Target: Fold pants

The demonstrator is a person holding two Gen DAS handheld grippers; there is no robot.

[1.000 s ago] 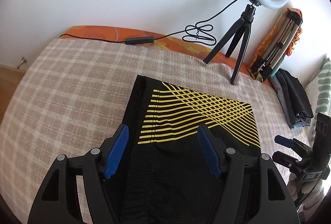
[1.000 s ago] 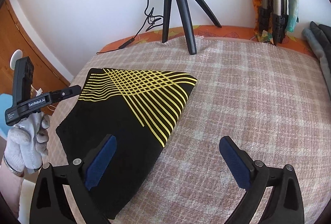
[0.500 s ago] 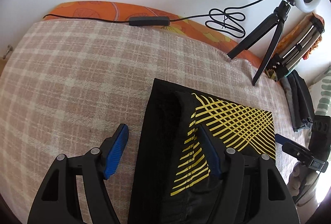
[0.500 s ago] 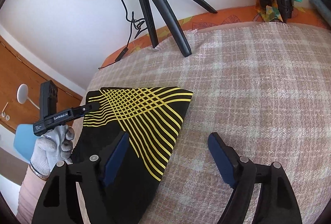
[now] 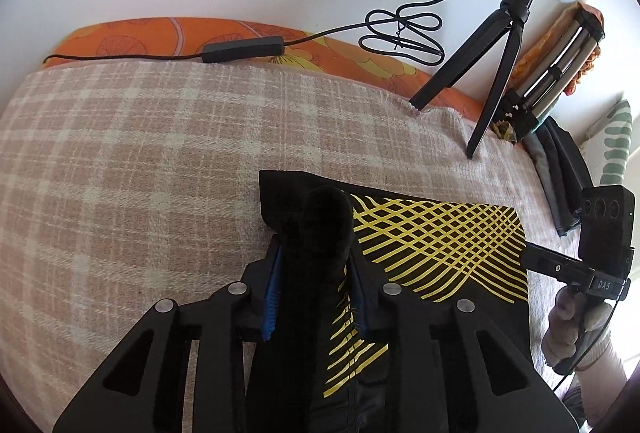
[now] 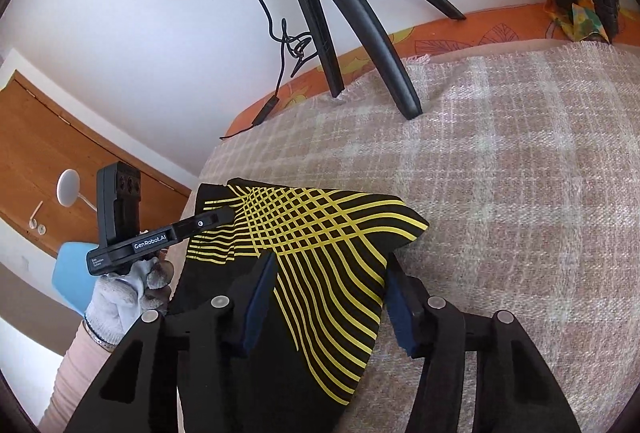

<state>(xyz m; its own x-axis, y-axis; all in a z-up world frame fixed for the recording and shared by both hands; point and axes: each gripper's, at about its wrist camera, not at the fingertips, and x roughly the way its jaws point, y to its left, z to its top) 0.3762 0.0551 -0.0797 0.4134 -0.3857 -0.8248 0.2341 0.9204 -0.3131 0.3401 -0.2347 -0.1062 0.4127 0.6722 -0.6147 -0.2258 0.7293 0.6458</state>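
We find the black pants with yellow lines lying on the plaid blanket; since a moment ago our left gripper has clamped a bunched edge, and our right gripper has narrowed around the opposite edge, contact unclear; a fold can begin; the tripod stands beyond, apart.
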